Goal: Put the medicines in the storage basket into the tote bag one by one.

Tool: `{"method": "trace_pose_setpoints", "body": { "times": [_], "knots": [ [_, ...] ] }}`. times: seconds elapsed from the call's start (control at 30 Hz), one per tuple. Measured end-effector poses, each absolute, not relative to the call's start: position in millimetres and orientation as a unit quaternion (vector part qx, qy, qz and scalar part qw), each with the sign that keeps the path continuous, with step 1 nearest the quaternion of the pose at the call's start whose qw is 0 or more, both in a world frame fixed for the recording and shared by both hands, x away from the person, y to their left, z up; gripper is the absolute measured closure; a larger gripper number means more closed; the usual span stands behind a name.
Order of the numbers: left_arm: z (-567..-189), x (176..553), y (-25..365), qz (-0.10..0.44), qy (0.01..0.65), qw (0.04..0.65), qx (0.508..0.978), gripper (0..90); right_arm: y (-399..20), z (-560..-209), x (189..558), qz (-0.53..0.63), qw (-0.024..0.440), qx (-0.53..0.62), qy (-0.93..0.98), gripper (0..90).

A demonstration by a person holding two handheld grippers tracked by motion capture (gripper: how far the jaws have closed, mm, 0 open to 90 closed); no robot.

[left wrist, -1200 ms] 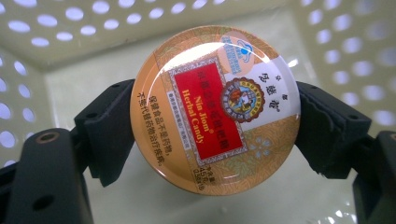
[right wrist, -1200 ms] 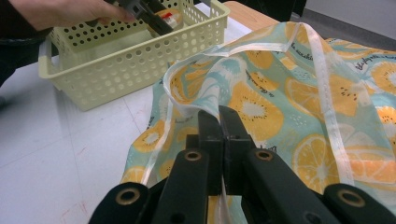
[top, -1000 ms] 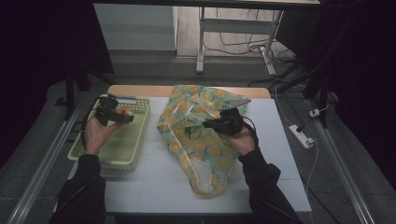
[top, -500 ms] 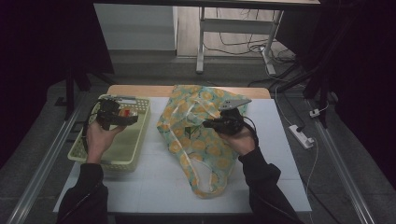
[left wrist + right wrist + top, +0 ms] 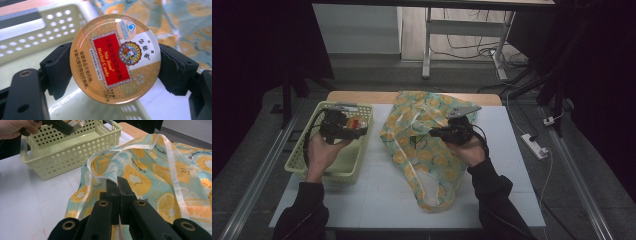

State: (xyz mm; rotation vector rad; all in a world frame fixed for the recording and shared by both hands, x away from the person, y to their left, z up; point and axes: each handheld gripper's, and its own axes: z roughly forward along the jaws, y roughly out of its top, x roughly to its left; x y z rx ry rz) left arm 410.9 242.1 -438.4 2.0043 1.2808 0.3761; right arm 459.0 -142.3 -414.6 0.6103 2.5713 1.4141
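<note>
A round orange-and-red herbal candy tin (image 5: 115,58) stands on edge between the pads of my left gripper (image 5: 115,75), which is shut on it. In the high view this gripper (image 5: 354,131) and the tin (image 5: 353,122) hang over the far end of a pale green perforated basket (image 5: 297,165). A fabric bag printed with orange slices (image 5: 427,155) lies in the middle of the table. My right gripper (image 5: 434,133) rests on the bag's upper part. Its jaws (image 5: 117,182) are shut on the bag's white-trimmed edge (image 5: 140,175), holding it lifted.
The white table top (image 5: 377,200) has free room in front of the basket and right of the bag. The basket (image 5: 67,150) stands just left of the bag. A power strip (image 5: 534,146) lies on the floor to the right.
My left hand has shifted slightly right and toward me over the basket, with the tin held. The right gripper and the bag have stayed put.
</note>
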Motion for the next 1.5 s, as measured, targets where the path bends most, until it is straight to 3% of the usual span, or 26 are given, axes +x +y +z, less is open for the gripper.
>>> {"method": "trace_pose_setpoints", "body": {
  "times": [0.5, 0.9, 1.5],
  "knots": [
    [-430, 397, 197, 0.116, 0.437, 0.369, 0.812, 20.4, -145, -413, 460, 0.472, 0.074, 0.205, 0.854, 89.3],
    [-439, 397, 157, 0.078, 0.39, 0.363, 0.843, 20.4, -147, -412, 460, 0.475, 0.077, 0.207, 0.852, 89.4],
    [-458, 401, 102, 0.063, 0.352, 0.356, 0.863, 20.4, -146, -413, 460, 0.474, 0.077, 0.205, 0.853, 89.3]
  ]
}}
